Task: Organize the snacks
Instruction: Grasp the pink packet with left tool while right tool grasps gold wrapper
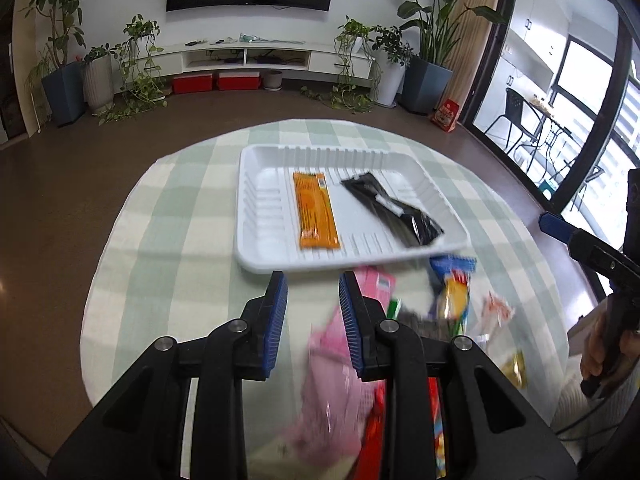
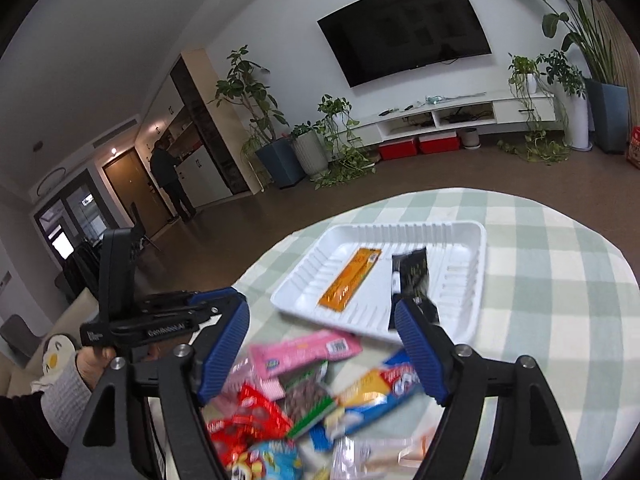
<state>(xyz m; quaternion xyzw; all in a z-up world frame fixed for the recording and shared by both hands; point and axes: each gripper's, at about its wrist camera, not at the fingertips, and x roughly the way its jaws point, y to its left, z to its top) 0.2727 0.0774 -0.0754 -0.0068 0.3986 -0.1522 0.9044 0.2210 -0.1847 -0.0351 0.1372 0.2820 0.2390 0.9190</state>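
Observation:
A white tray (image 1: 256, 216) on the checked tablecloth holds an orange snack bar (image 1: 316, 210) and a black packet (image 1: 394, 210). My left gripper (image 1: 313, 300) is open and empty, above a pink packet (image 1: 332, 392) in the snack pile in front of the tray. In the right wrist view the tray (image 2: 460, 280) holds the orange bar (image 2: 350, 280) and black packet (image 2: 412, 276). My right gripper (image 2: 324, 344) is open and empty over the pile: a pink packet (image 2: 304, 352), a blue-yellow packet (image 2: 372, 392) and a red packet (image 2: 248, 420). The left gripper (image 2: 224, 300) shows at the left.
The round table (image 1: 168, 240) carries the pile near its front edge. A blue-yellow packet (image 1: 454, 292) lies right of the pink one. Beyond are brown floor, potted plants (image 1: 136, 68), a TV console (image 1: 248, 58) and a person (image 2: 170, 184) far off.

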